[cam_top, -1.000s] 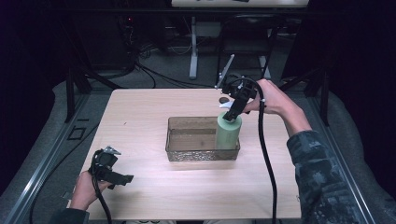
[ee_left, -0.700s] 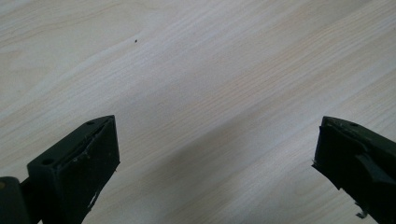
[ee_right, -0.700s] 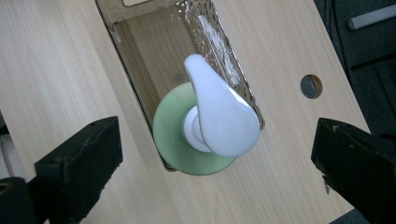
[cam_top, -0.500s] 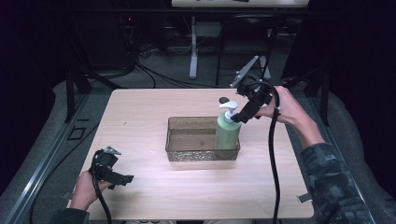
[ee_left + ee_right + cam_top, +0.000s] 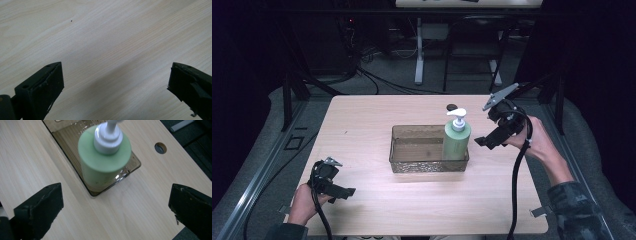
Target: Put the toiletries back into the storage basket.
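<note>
We find the bottle (image 5: 456, 141) standing upright at center frame in the high view, inside the right end of the tray (image 5: 412, 150). It is green, with a white pump (image 5: 457, 118) on top, its spout aimed toward the left of the picture.

The right gripper (image 5: 484, 141) sits just right of the bottle in that view, held by the right hand (image 5: 534, 141) at right of center. We see a clear gap between jaw tips and bottle; nothing touches. Its jaws have just been opening and now stand wide apart, with nothing between them.

In the right gripper view the bottle (image 5: 103, 158) fills the upper middle of the frame, seen from above, and the two black jaws rise at lower left and lower right, well clear of it. The tray (image 5: 132, 166) corner shows under the bottle base. A round hole (image 5: 160, 148) in the table (image 5: 140, 205) sits at upper right.

The left gripper (image 5: 343, 192) rests at lower left of the high view, near the table's (image 5: 362, 120) front edge, held by the left hand (image 5: 302, 202), well apart from tray and bottle. In the left gripper view we see its jaws spread wide over bare wood (image 5: 112, 50), holding nothing.
</note>
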Available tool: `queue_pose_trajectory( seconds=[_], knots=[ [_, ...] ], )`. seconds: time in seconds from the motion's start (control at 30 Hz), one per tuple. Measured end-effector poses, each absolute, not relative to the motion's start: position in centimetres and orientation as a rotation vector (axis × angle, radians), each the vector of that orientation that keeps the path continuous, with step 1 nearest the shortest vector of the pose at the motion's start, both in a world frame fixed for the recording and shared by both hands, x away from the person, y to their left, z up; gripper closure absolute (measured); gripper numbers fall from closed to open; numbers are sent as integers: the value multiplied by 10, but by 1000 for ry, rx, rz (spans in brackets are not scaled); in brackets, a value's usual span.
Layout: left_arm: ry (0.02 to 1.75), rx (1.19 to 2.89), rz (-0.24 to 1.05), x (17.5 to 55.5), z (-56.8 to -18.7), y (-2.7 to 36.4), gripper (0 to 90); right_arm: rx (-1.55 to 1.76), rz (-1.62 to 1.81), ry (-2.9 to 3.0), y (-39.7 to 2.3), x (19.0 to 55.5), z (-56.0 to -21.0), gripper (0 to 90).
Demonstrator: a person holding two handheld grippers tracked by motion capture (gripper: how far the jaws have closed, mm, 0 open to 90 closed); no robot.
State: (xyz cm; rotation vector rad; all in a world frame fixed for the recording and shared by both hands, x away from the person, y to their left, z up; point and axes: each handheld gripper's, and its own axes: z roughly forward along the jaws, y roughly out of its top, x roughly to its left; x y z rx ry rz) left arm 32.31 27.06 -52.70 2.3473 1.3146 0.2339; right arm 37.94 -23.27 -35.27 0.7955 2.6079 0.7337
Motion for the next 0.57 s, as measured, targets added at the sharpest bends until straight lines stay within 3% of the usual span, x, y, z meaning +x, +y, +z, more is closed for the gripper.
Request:
queue_pose_trajectory(
  seconds=[0.57],
  knots=[
    [1315,2373,234,324,-530,268,1,989,805,2552,-271,347,-454,0]
  ],
)
